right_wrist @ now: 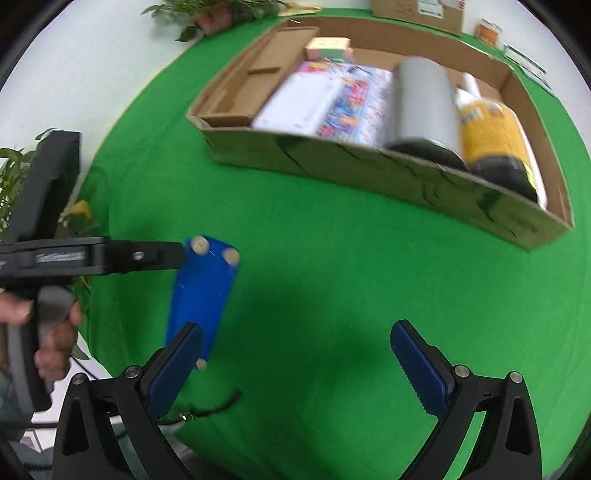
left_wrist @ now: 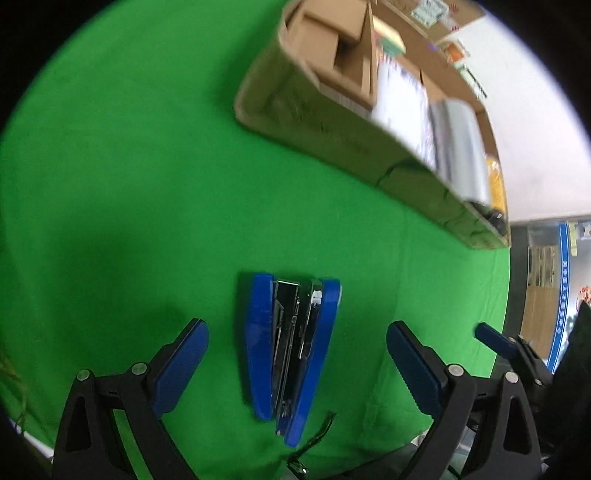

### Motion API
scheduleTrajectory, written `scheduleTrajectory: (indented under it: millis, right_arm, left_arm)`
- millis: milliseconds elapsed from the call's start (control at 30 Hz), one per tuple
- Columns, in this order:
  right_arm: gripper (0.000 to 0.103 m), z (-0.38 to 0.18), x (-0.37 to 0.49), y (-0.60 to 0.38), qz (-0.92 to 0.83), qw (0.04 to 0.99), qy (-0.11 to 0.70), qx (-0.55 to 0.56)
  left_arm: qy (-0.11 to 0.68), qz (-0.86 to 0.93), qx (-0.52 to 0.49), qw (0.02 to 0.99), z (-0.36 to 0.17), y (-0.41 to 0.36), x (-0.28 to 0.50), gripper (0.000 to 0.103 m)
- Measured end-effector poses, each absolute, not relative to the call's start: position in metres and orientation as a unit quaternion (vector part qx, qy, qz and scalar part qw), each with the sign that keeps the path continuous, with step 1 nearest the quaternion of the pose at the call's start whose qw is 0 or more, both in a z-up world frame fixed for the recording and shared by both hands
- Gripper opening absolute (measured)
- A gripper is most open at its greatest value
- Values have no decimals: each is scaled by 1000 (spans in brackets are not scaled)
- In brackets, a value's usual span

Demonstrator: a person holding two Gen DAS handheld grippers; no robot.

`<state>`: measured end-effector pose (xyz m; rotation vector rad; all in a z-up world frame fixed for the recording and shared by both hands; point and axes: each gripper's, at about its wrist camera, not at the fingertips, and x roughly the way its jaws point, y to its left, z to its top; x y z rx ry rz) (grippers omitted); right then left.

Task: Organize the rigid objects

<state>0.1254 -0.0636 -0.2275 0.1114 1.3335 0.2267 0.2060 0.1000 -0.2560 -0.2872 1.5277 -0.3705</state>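
Note:
A blue stapler (left_wrist: 291,350) lies on its side on the green cloth (left_wrist: 110,184), its metal magazine showing. My left gripper (left_wrist: 297,326) is open and points down over it; the stapler sits between the blue pads, touching neither. In the right wrist view the stapler (right_wrist: 203,295) shows its underside with round feet. My right gripper (right_wrist: 295,326) is open with only cloth between its fingers, and its left pad (right_wrist: 177,362) overlaps the stapler's near end. A person's hand (right_wrist: 55,325) holds the left gripper (right_wrist: 159,254) beside the stapler's far end.
A shallow cardboard tray (right_wrist: 369,166) (left_wrist: 332,136) stands further back, holding a white pack, a colourful pack, a grey cylinder (right_wrist: 424,99), a yellow bottle (right_wrist: 491,136) and small boxes. A black cord (right_wrist: 207,410) lies at the cloth's near edge. Plants (right_wrist: 221,11) stand around the edge.

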Motion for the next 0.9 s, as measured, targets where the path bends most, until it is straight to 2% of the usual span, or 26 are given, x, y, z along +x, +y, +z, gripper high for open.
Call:
scheduleTrajectory:
  millis: [133,233,533,733,900]
  right_arm:
    - [102,-232,112,-85,82,775,623,63]
    - [102,-229,101,-99,74,777,621,70]
    - [102,-226,67,-133,51,796,597,88]
    - [102,-238,55,-142,73,787,603,106]
    - [100,-239,58,-110,142,807,574,17]
  left_arm:
    - [705,-178,-131,673,-277,82,205,90]
    - [708,-187,-107,673,-281,61,194,90]
    - [705,-283,-194,621,-271,-6,185,89]
    - [712,-272,-136,632,-273,3,187,89]
    - [731,-261,-134,617,-279,33,176,89]
